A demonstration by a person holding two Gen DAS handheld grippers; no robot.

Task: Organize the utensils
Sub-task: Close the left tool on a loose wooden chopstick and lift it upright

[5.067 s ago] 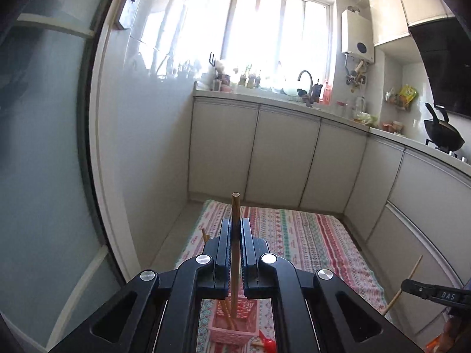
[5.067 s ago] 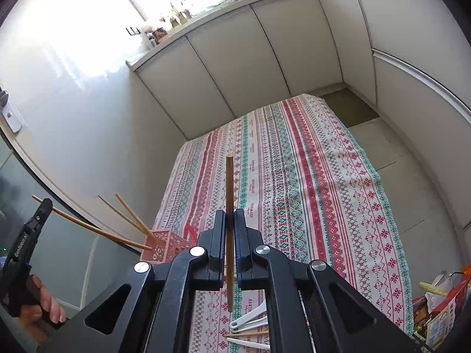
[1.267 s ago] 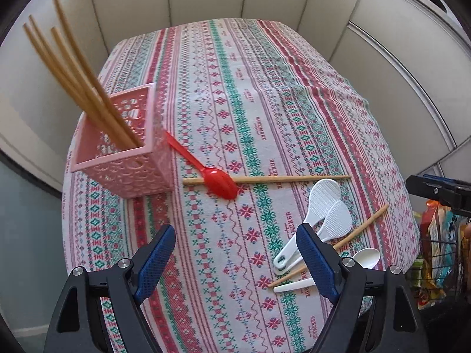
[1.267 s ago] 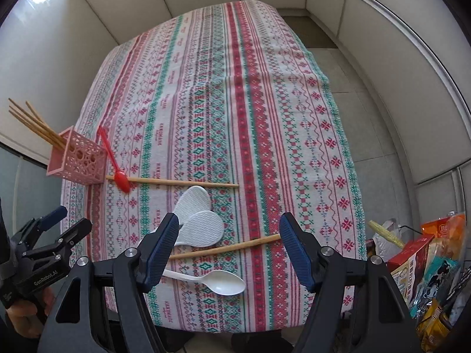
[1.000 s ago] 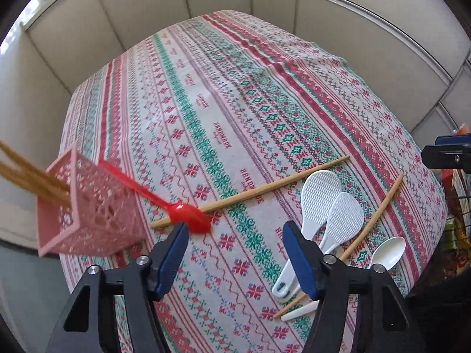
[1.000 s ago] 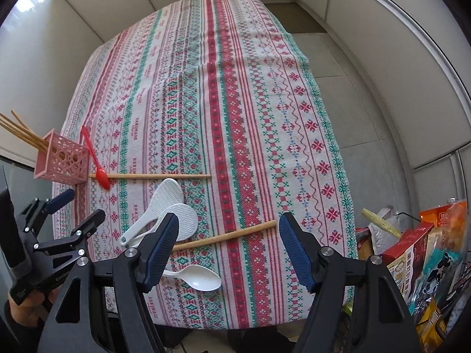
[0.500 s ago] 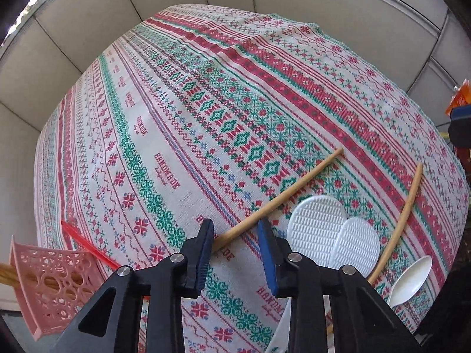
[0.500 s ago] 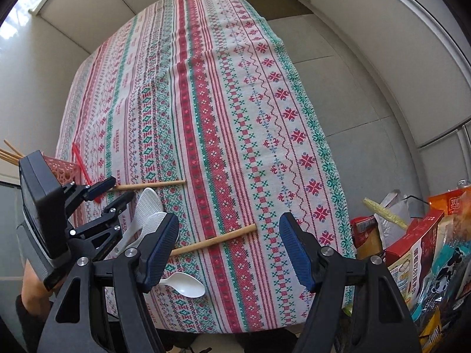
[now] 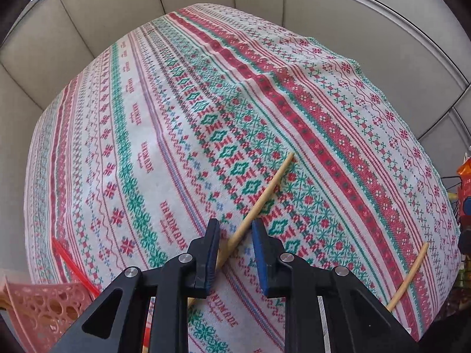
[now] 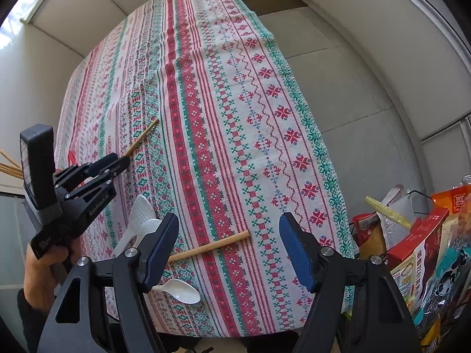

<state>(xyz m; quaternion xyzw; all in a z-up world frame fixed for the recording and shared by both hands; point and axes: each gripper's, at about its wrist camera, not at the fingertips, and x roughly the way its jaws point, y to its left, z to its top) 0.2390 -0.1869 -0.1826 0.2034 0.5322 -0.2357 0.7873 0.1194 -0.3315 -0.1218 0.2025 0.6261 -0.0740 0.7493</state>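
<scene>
Closing left gripper round chopstick, contact unclear | right gripper wide, empty

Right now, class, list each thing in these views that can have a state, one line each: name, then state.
Left gripper: jaws closing around the far wooden chopstick, which lies flat on the cloth.
Right gripper: open, empty, above the near wooden chopstick, also lying flat.
Pink lattice plastic basket: holds chopsticks.
White plastic spoon: lying loose.
</scene>
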